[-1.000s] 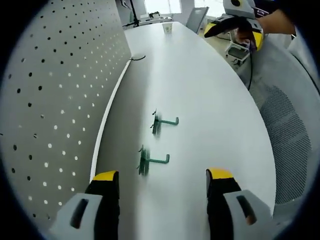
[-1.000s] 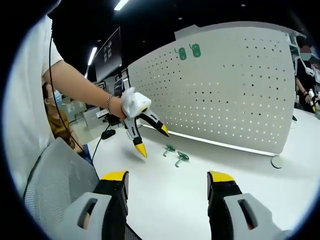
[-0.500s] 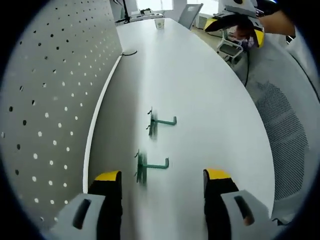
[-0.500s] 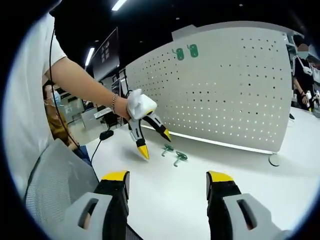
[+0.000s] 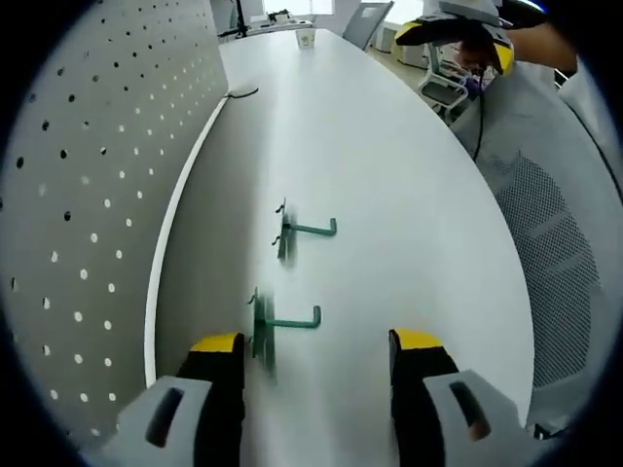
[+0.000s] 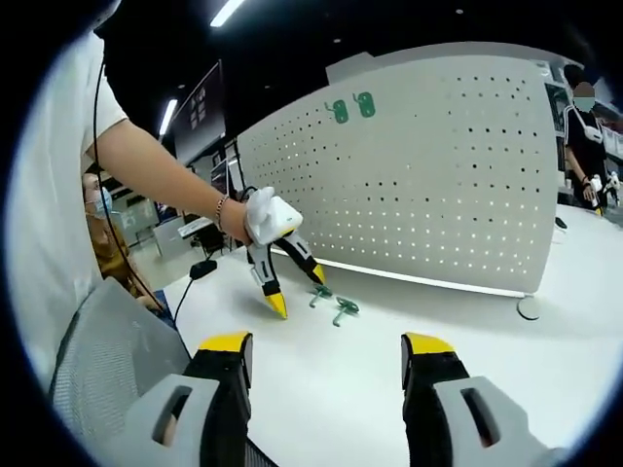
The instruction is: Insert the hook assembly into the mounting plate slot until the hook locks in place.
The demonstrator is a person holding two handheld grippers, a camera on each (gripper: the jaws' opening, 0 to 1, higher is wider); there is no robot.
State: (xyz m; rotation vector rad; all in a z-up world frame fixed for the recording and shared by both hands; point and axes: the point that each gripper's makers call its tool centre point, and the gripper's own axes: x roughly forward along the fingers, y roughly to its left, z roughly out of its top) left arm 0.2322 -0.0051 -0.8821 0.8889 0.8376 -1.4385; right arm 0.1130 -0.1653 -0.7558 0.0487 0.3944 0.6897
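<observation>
White bench [image 5: 389, 175], long and curved, spans both views. Along one edge stands an upright white pegboard [image 6: 448, 175], dotted with holes and reading as the mounting plate; two green plates [image 6: 351, 107] sit high on its face in the right gripper view. Beside the bench, a mesh-backed chair [image 5: 555, 263].

No containers in sight.

Left tongs [image 5: 313, 362] held wide apart, nothing between the yellow-tipped jaws, low over the bench. Seen from the right gripper view, the same left tongs [image 6: 298, 290] point down at the bench from a hand [image 6: 238, 209], tips spread, just beside the hooks. Right tongs [image 6: 326, 365] also wide and empty, well back from the hooks; from the left gripper view, right tongs [image 5: 458, 39] appear far off above the bench's far side.

Two green hook assemblies lie on the bench near the pegboard's foot, not inserted. Nearer hook [image 5: 280, 323] lies just ahead of the left tongs, close to the left jaw, its backplate toward the pegboard and its arm pointing away. Farther hook [image 5: 304, 232] lies parallel, a little beyond. In the right gripper view the pair of hooks [image 6: 331, 304] sits just past the left tongs' tips.

Smallest: a cup [image 5: 306, 37] at the far end of the bench.

Against half a second ago: nearer hook now lower in the left gripper view and closer to the jaws, so left tongs have come nearer; hooks themselves unmoved on the bench. Both tongs as wide as before.
</observation>
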